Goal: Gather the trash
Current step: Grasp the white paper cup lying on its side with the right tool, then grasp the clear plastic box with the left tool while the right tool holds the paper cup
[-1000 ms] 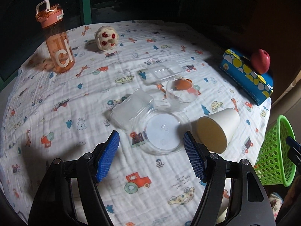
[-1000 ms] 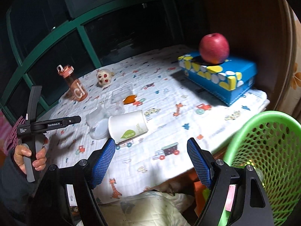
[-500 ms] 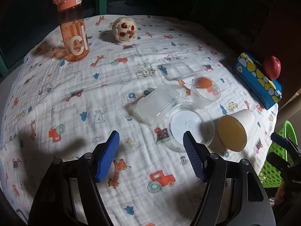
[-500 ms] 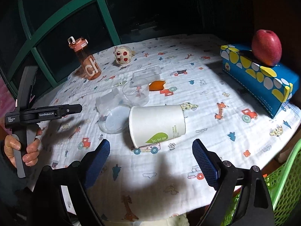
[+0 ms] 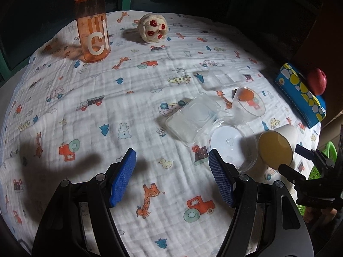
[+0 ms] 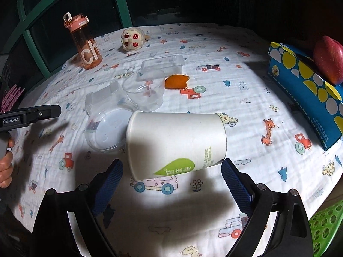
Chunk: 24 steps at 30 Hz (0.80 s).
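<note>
A white paper cup (image 6: pixel 175 143) with a green leaf print lies on its side on the cartoon-print cloth (image 6: pixel 246 111). My right gripper (image 6: pixel 171 167) hovers just in front of it. Its jaws are opening, one on each side of the cup's near edge, and the pads do not press on it. Left of the cup sit a clear round lid (image 6: pixel 107 130), a clear cup (image 6: pixel 145 87), two clear boxes (image 6: pixel 100 96) (image 6: pixel 163 63) and an orange peel (image 6: pixel 175 81). My left gripper (image 5: pixel 171 153) is open over bare cloth, with the round lid (image 5: pixel 231 143) just beyond its right finger.
An orange water bottle (image 5: pixel 93 23) and a small plush toy (image 5: pixel 153 29) stand at the far side. A blue tissue box (image 6: pixel 306 90) with a red apple (image 6: pixel 329 60) on it is at the right. A green mesh basket (image 6: pixel 325 224) sits below the table's right edge.
My right gripper has come down and in toward the paper cup, and its jaws have widened. My left gripper has drifted left, so the trash now lies to its right.
</note>
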{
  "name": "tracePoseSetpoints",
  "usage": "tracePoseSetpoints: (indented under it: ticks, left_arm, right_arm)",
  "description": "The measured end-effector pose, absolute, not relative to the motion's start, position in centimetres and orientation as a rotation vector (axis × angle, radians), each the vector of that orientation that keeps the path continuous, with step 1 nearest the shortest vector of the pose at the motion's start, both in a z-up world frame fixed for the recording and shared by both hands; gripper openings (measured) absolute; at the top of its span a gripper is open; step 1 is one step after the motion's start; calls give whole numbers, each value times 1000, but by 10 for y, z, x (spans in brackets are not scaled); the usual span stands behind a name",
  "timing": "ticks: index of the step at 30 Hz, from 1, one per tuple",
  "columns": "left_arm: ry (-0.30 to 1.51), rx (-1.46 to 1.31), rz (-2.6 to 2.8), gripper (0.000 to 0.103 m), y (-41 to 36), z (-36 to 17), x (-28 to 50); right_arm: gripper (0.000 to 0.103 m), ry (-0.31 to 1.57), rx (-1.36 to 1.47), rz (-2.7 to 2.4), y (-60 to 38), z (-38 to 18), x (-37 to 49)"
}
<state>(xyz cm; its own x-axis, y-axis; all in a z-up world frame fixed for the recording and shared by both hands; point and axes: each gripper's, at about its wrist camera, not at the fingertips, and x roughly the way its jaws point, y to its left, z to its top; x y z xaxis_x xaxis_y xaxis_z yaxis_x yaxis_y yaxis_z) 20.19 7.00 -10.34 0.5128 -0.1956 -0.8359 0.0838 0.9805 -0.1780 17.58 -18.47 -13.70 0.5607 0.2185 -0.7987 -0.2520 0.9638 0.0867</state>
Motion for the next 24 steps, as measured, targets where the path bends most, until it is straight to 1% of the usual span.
tracePoseSetpoints:
  ticks: [5,8,11,20,24]
  left_arm:
    - [1020,-113,-171,70,72,-104,207]
    - [1018,-110,-178,70,72,-104,209]
    - [1018,-94,-185,74,69,-105,213]
    - [1022,-39,-207,75,58,-107,228]
    - [1025,-4,-227,75,49,-110,235]
  right_arm:
    - [90,920,-124,243,-178,-140,183]
    - [90,932,-106,256,-180,-142,189]
    - [90,938,-98,282,-180,-143,192]
    - [90,968,-127,252,-174,-154,196]
    - [79,976,-123,250,-174,-157,194]
